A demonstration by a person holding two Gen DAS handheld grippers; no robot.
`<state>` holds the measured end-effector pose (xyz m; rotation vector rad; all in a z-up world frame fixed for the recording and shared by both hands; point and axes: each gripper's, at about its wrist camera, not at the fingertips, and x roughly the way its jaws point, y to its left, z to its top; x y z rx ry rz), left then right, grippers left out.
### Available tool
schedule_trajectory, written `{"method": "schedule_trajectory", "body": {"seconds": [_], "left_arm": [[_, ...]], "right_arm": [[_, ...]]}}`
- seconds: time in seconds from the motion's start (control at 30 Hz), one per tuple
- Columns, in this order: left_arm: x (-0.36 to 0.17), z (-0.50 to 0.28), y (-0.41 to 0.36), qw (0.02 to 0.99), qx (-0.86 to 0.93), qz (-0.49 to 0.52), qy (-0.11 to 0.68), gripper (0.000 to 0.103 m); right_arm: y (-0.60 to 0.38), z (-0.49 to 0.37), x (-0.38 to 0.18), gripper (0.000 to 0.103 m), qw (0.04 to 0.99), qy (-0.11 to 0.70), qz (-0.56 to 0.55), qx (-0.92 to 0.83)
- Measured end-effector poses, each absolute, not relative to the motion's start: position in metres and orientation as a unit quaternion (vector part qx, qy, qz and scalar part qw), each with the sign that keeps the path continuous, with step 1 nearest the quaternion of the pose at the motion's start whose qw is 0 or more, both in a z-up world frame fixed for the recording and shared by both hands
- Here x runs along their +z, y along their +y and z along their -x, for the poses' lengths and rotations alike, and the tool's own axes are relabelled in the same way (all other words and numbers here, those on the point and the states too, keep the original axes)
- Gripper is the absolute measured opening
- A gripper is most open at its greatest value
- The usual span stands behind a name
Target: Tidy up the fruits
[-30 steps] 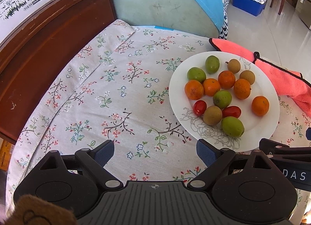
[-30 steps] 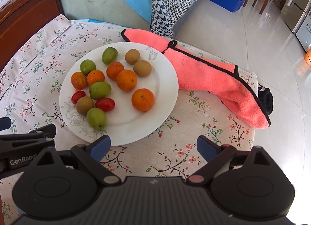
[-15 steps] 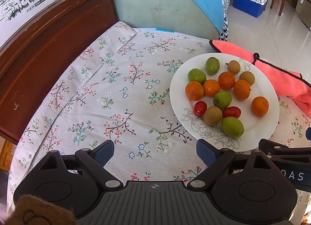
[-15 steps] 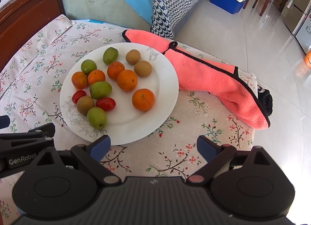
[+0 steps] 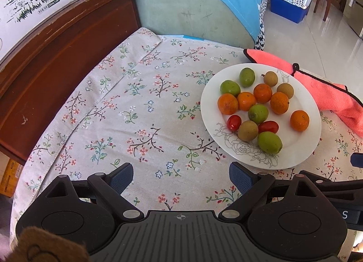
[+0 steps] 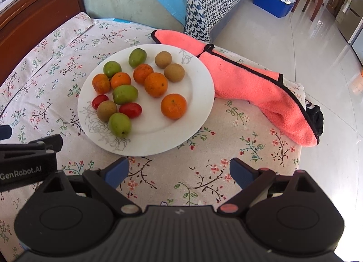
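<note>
A white plate (image 5: 306, 148) (image 6: 197, 94) on the floral tablecloth holds several small fruits: oranges (image 6: 173, 106), green fruits (image 6: 119, 124), brown fruits (image 6: 174, 72) and two red tomatoes (image 6: 130, 110). My left gripper (image 5: 181, 174) is open and empty, above the cloth to the left of the plate and nearer than it. My right gripper (image 6: 179, 168) is open and empty, just in front of the plate's near rim. The left gripper's body shows at the left edge of the right wrist view (image 6: 29, 157).
A pink cloth (image 6: 256, 87) lies right of the plate, touching its far rim, and hangs over the table's right edge. A dark wooden headboard (image 5: 56, 58) borders the left side. A green cushion (image 5: 188, 17) stands behind. Tiled floor (image 6: 295, 46) lies to the right.
Both grippers have drifted slightly; the plate sits a little lower in the left view and slightly farther right in the right view. Both stay open. No fruit has moved.
</note>
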<state>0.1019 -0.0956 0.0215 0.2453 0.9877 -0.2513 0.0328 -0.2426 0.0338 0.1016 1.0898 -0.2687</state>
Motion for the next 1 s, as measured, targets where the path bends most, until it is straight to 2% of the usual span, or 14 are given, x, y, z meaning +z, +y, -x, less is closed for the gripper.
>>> {"method": "schedule_trajectory", "body": {"seconds": [0.73, 1.0], "left_arm": [[0.022, -0.074, -0.046, 0.871, -0.110, -0.113, 0.465, 0.093], [0.024, -0.067, -0.034, 0.874, -0.111, -0.095, 0.464, 0.093]], "right_arm": [[-0.157, 0.027, -0.005, 0.095, 0.867, 0.495, -0.010, 0.060], [-0.128, 0.050, -0.021, 0.102, 0.906, 0.413, 0.041, 0.089]]}}
